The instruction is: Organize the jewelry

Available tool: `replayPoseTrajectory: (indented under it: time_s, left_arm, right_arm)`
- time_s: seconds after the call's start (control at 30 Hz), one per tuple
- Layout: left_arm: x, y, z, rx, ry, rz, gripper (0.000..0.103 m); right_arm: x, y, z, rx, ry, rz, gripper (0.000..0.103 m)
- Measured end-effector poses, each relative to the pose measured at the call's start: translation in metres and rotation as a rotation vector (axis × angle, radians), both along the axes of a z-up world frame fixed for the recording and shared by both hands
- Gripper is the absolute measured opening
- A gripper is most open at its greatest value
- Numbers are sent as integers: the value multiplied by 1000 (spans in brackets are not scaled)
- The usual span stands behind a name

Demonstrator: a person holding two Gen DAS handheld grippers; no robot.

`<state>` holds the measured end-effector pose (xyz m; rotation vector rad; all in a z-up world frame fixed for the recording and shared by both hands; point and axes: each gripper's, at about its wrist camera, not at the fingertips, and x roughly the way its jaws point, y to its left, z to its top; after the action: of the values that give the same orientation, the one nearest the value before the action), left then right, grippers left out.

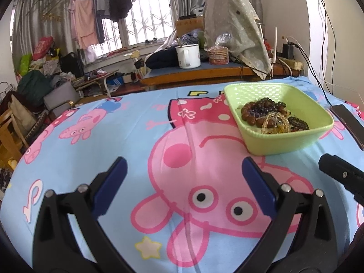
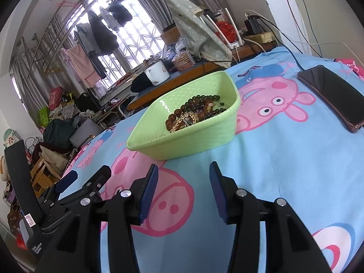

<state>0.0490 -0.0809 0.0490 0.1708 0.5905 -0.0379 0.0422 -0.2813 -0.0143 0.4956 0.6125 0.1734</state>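
The left gripper (image 1: pixel 184 177) hovers over the sheet (image 1: pixel 95 159), jaws spread wide with nothing between them. The basket (image 1: pixel 293 141) sits at its two o'clock, apart from the fingertips, with the beads (image 1: pixel 268 116) heaped inside. The right gripper (image 2: pixel 183 188) is parted more narrowly, also empty; in its view the basket (image 2: pixel 200 136) lies at twelve o'clock, just beyond the tips. A phone (image 2: pixel 332 95) rests at two o'clock, well apart from the basket.

Pale green basket (image 1: pixel 284 142), brown and dark green beads (image 1: pixel 268 113), blue sheet (image 1: pixel 95 150) with pink pigs
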Motion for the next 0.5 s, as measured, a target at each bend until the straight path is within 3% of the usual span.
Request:
replayPoseTrajectory:
  time_s: [0.5]
  left_arm:
    - [-3, -2, 2, -4, -6, -11, 97]
  right_arm:
    - [-2, -1, 0, -1, -5, -14, 17]
